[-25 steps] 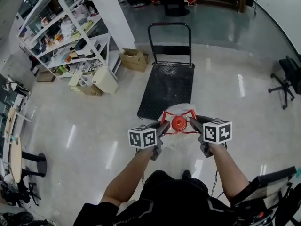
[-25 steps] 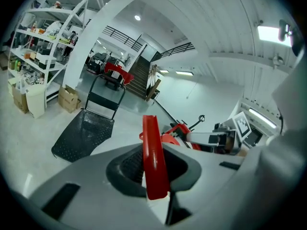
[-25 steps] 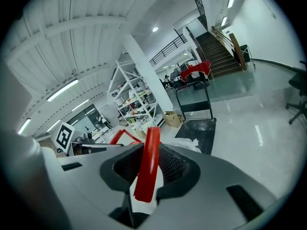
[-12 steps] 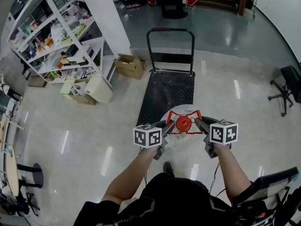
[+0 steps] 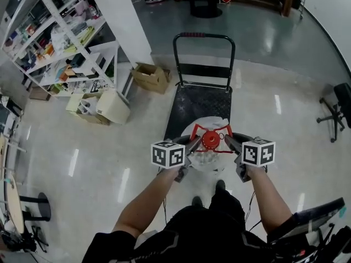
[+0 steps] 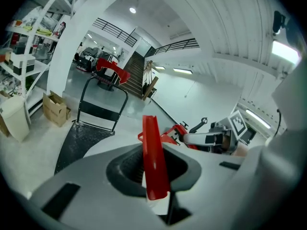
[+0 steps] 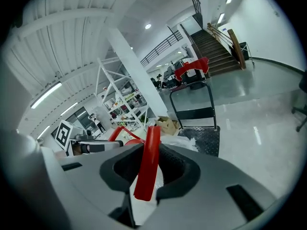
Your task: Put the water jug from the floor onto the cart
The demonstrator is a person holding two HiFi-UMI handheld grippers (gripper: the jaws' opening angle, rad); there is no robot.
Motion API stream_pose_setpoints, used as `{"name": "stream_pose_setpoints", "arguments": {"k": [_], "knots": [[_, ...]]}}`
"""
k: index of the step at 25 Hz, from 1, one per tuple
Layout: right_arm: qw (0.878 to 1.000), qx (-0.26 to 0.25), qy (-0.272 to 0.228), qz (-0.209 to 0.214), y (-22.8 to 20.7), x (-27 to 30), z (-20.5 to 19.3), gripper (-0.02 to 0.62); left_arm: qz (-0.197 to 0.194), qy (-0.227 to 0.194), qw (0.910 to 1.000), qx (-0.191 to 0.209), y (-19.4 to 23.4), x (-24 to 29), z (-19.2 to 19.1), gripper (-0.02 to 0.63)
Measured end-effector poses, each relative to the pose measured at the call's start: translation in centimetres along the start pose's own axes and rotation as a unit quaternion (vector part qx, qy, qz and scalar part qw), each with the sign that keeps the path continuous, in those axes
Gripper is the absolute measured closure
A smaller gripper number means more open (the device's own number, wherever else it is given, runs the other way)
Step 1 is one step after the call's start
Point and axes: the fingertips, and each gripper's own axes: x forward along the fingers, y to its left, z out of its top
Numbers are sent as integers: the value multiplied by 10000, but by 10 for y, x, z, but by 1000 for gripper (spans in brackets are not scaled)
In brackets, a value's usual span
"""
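Jug (image 5: 205, 159), red handle (image 5: 211, 129) clamped by left hand-held gripper (image 5: 193, 144) and right hand-held gripper (image 5: 227, 142), has reached the cart (image 5: 200, 100).

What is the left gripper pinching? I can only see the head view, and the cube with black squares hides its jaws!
Observer: In the left gripper view, the left gripper is clamped on a flat red plastic handle bar of the pale translucent plastic water jug.
Operator: And the right gripper?
Observer: The right gripper view shows its jaws shut on a second red plastic bar of the same handle frame.
Operator: Can the grippers see each other?
Observer: Yes. The left gripper view shows the right gripper side-on, just across the jug's red top.
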Motion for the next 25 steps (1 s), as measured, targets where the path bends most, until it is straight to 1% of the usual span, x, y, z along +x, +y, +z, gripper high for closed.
{"name": "stream_pose_setpoints", "arguments": {"k": [4, 8, 12, 16, 20, 23, 25], "knots": [[9995, -56, 104, 289, -21, 46, 33, 502, 220, -114, 9997, -80, 40, 23, 32, 552], [9978, -175, 363, 530, -36, 85, 63, 502, 493, -201, 9974, -483, 72, 41, 53, 552], [9956, -269, 551, 715, -50, 127, 98, 502, 732, -319, 9943, -700, 109, 57, 83, 552], [9953, -235, 690, 634, -64, 154, 107, 502, 802, -252, 9931, -817, 134, 74, 90, 552], [9960, -94, 740, 490, -81, 180, 109, 502, 760, -164, 9928, -912, 161, 91, 92, 552], [9961, 102, 799, 351, -96, 206, 99, 502, 720, 26, 9928, -960, 189, 106, 85, 552], [9958, 141, 861, 292, -106, 234, 94, 502, 717, 135, 9923, -997, 217, 119, 81, 552]]}}
